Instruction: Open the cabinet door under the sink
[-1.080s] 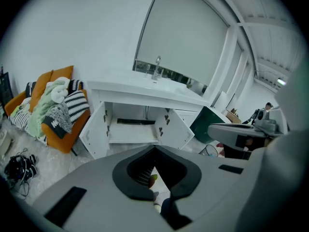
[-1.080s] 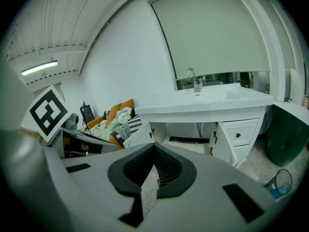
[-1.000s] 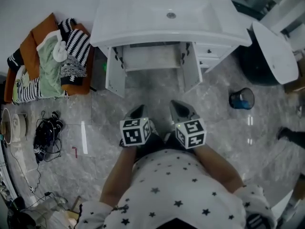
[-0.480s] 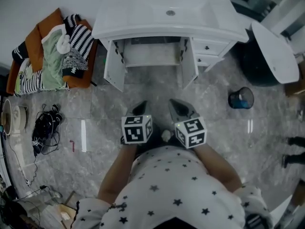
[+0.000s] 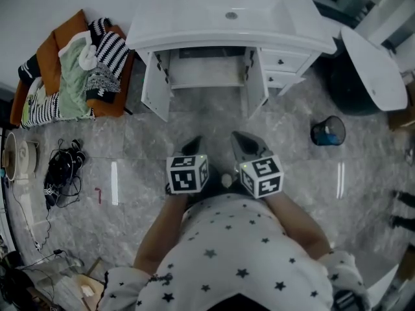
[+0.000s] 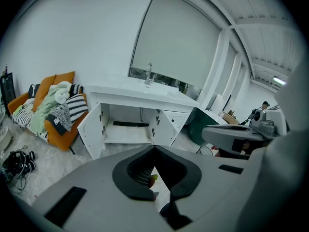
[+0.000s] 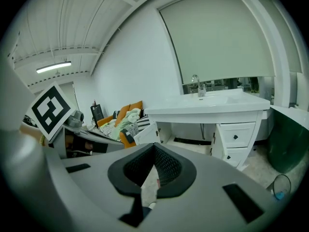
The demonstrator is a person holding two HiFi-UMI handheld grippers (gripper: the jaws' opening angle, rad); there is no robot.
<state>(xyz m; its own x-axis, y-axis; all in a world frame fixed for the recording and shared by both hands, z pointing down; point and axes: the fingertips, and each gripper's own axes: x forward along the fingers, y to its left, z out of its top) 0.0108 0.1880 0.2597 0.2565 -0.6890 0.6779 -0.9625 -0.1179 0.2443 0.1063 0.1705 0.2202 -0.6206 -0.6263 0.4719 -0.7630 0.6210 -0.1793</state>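
The white sink cabinet (image 5: 207, 76) stands at the top of the head view with both doors swung open: the left door (image 5: 155, 86) and the right door (image 5: 255, 86) angle outward, and a bare shelf (image 5: 206, 75) shows inside. Both grippers hang well short of it, close to the person's body. My left gripper (image 5: 194, 141) and right gripper (image 5: 237, 137) are side by side, each shut on nothing. In the left gripper view the open cabinet (image 6: 128, 124) lies ahead beyond the left gripper (image 6: 154, 149). The right gripper (image 7: 153, 146) points toward the drawers (image 7: 235, 139).
An orange sofa (image 5: 48, 60) piled with clothes stands left of the cabinet. Cables (image 5: 61, 173) lie on the grey floor at left. A small blue bin (image 5: 329, 133) and a white rounded object (image 5: 371, 70) sit to the right. Two drawers (image 5: 283, 70) flank the right door.
The head view has shifted slightly. Both grippers stay shut near the body, and the cabinet doors stand open as before.
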